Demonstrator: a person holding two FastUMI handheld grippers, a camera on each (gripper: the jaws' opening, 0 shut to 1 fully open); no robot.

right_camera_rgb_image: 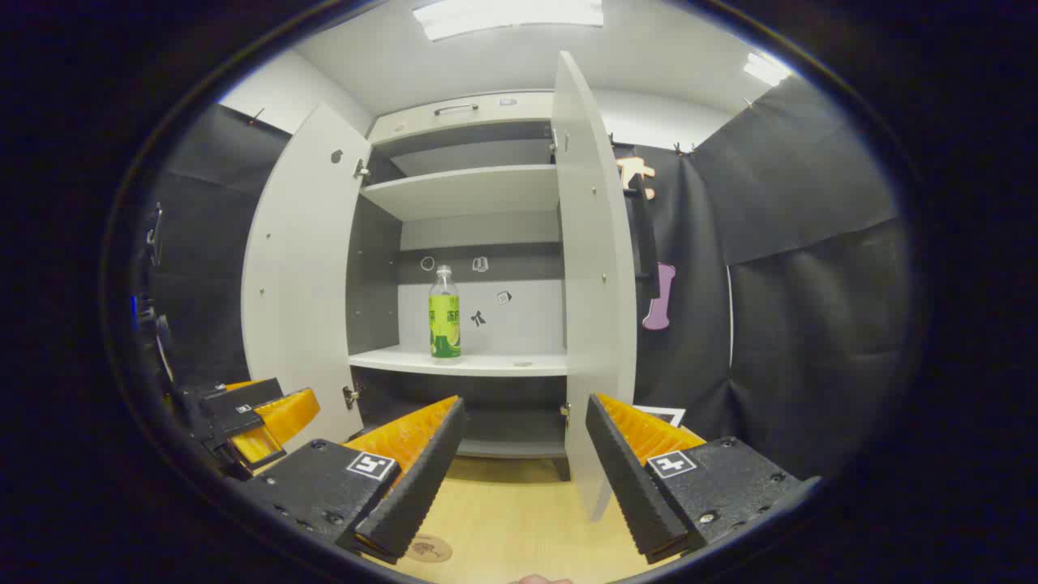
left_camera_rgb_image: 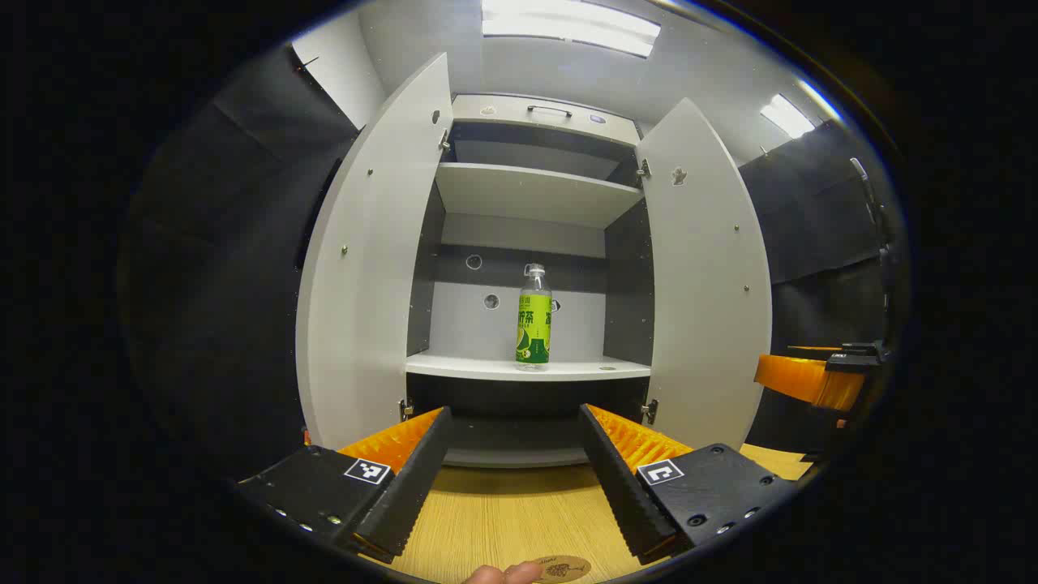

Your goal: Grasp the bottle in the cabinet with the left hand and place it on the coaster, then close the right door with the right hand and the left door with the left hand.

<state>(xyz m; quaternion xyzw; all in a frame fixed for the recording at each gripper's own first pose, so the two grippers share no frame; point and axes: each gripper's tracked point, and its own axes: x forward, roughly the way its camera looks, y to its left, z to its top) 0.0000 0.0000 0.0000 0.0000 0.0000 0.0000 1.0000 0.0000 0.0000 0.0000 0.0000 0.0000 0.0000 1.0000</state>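
A clear bottle (left_camera_rgb_image: pixel 534 318) with a green label stands upright on the lower shelf (left_camera_rgb_image: pixel 527 369) of a white cabinet; in the right gripper view the bottle (right_camera_rgb_image: pixel 444 315) sits left of centre on the shelf. Both doors stand wide open: the left door (left_camera_rgb_image: pixel 369 259) and the right door (left_camera_rgb_image: pixel 707 276), the latter seen edge-on as the right door (right_camera_rgb_image: pixel 590 268). My left gripper (left_camera_rgb_image: pixel 512 478) is open, well short of the cabinet, over the wooden table. A round brown coaster (left_camera_rgb_image: pixel 561 568) lies below it, also the coaster (right_camera_rgb_image: pixel 428 549). My right gripper (right_camera_rgb_image: pixel 519 474) is open and holds nothing.
The wooden table top (left_camera_rgb_image: pixel 511 511) runs up to the cabinet's base. The right gripper (left_camera_rgb_image: pixel 811 377) appears far right in the left gripper view; the left gripper (right_camera_rgb_image: pixel 259 418) appears at the left in the right gripper view. A person's fingertips (left_camera_rgb_image: pixel 503 574) show at the bottom edge.
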